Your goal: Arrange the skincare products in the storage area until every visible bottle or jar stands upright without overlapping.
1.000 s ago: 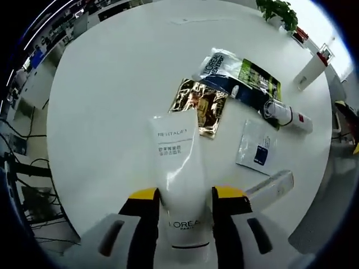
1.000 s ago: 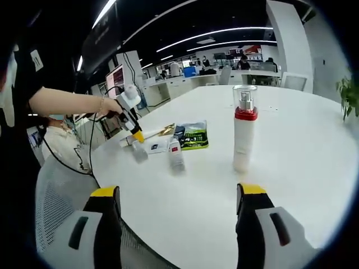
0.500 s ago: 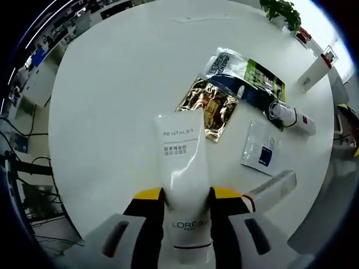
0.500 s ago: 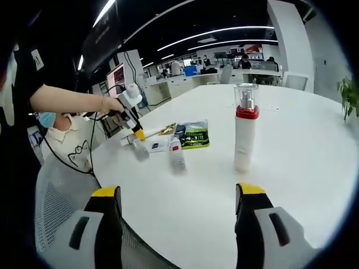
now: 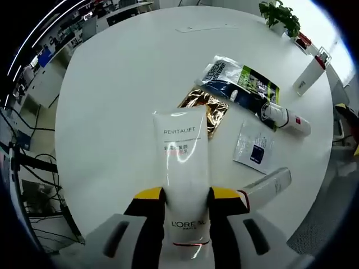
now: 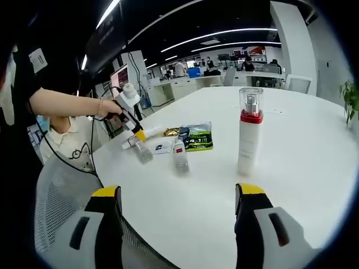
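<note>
The left gripper point(image 5: 181, 197) pinched a white tube point(image 5: 182, 168) between its jaws, above the table point(image 5: 112, 101). The right gripper point(image 6: 178, 196) was spread; a pump bottle point(image 6: 249, 139) stood upright ahead of it.

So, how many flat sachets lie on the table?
3: a gold foil sachet partly behind the held white tube, a green and blue one beyond it, and a small white one to the right. Others may be hidden.

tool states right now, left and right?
Left tool: shut on the white tube, lifted off the table.
Right tool: open, holding nothing; pump bottle stands ahead of it.
</note>
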{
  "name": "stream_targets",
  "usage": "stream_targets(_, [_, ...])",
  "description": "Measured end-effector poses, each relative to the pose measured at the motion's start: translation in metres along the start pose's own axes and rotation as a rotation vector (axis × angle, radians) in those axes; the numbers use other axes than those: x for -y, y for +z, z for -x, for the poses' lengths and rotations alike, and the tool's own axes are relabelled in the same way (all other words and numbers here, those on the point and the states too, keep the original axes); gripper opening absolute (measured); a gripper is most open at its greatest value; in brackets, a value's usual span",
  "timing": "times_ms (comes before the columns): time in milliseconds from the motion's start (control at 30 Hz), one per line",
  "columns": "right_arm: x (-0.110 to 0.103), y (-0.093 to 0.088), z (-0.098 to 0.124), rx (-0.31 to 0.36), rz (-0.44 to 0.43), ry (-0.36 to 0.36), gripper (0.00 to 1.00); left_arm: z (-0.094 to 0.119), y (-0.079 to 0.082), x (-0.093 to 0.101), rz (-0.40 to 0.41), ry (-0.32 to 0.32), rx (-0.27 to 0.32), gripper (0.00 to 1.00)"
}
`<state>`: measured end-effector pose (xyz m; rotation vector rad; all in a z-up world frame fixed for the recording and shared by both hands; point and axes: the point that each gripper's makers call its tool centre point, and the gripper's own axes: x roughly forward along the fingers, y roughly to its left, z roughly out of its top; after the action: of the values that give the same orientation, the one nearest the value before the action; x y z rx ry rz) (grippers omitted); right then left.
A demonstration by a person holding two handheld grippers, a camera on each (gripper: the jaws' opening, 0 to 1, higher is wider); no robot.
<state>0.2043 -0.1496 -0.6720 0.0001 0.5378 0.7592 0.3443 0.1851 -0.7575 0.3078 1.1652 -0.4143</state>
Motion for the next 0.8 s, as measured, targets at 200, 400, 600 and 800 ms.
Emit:
stream_targets(200, [-0.005,0.006,0.001,0.017,0.012,0.011,0.83,0.027,-0.001,0.013,0.031,0.008,0.073,0.31])
stream_targets(400, [-0.019,0.014,-0.003,0.035,0.027,0.039,0.82,0.043,0.004,0.018,0.062,0.011,0.132,0.31])
stream_targets(600, [-0.033,0.023,-0.004,0.060,0.036,0.073,0.81,0.061,0.007,0.029,0.081,0.013,0.196,0.31])
stream_targets(800, [-0.045,0.036,-0.006,0.092,0.025,0.111,0.80,0.081,0.009,0.042,0.089,-0.007,0.255,0.31])
